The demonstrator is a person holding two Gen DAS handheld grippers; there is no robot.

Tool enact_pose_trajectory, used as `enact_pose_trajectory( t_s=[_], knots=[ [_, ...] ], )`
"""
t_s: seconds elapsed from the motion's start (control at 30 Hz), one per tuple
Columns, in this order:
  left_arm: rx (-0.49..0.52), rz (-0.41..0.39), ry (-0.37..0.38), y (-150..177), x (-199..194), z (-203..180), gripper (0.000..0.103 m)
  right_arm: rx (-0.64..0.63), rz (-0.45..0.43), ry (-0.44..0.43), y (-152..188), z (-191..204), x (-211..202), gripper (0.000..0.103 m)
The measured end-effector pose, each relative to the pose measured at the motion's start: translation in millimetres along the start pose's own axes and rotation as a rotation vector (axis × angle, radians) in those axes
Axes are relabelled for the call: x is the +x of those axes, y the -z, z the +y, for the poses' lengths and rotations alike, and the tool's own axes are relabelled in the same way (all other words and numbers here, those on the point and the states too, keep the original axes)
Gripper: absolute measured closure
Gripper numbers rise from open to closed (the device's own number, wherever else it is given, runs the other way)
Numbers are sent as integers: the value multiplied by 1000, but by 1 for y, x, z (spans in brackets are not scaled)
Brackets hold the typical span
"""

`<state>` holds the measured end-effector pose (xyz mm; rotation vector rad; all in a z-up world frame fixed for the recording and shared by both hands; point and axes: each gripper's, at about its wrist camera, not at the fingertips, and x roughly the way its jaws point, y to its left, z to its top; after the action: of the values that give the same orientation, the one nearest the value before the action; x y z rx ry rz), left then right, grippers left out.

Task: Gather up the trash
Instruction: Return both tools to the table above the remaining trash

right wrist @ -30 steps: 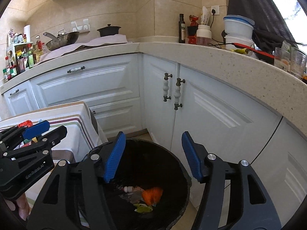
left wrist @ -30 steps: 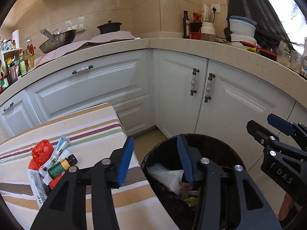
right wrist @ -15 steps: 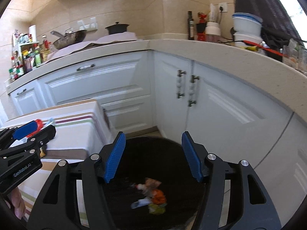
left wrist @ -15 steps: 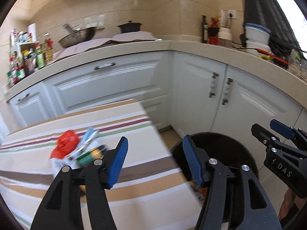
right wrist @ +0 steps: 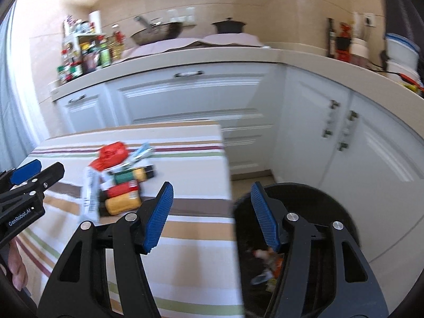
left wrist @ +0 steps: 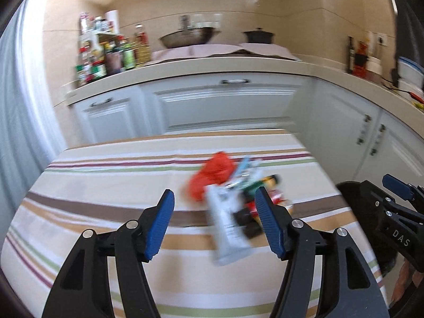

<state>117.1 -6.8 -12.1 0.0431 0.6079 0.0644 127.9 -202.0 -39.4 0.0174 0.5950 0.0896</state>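
Note:
A pile of trash lies on the striped tablecloth (left wrist: 106,185): a crumpled red bag (left wrist: 217,169), a white tube (left wrist: 225,228) and a green bottle (left wrist: 254,185). My left gripper (left wrist: 214,193) hovers just short of the pile. Its jaws are opening and nothing is gripped between them. In the right wrist view the same red bag (right wrist: 111,153), white tube (right wrist: 90,193) and a yellow bottle (right wrist: 122,204) lie left of my right gripper (right wrist: 211,185). That gripper is open and empty over the table's right edge. The black bin (right wrist: 318,193) beside it holds scraps.
White cabinets (left wrist: 225,103) and a cream counter wrap the back and right, with a wok (left wrist: 188,37), a black pot (left wrist: 258,35) and a spice rack (left wrist: 98,53). The bin (left wrist: 347,188) stands off the table's right end. A hand (right wrist: 17,273) shows low left.
Both views have swung left, from over the bin to the table. The trash pile now sits in front of my left gripper, whose jaws stand wider. The right jaws are unchanged.

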Motion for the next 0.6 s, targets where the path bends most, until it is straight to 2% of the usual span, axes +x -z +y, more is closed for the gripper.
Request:
enact_pose_trajectory(
  t_s=[0.33, 0.6],
  knots=[
    [-91, 25, -116, 20, -4, 76, 41, -93, 75, -82, 6, 71, 25, 43],
    [-141, 51, -150, 32, 0, 110, 41, -132, 132, -94, 8, 102, 43, 43]
  ],
)
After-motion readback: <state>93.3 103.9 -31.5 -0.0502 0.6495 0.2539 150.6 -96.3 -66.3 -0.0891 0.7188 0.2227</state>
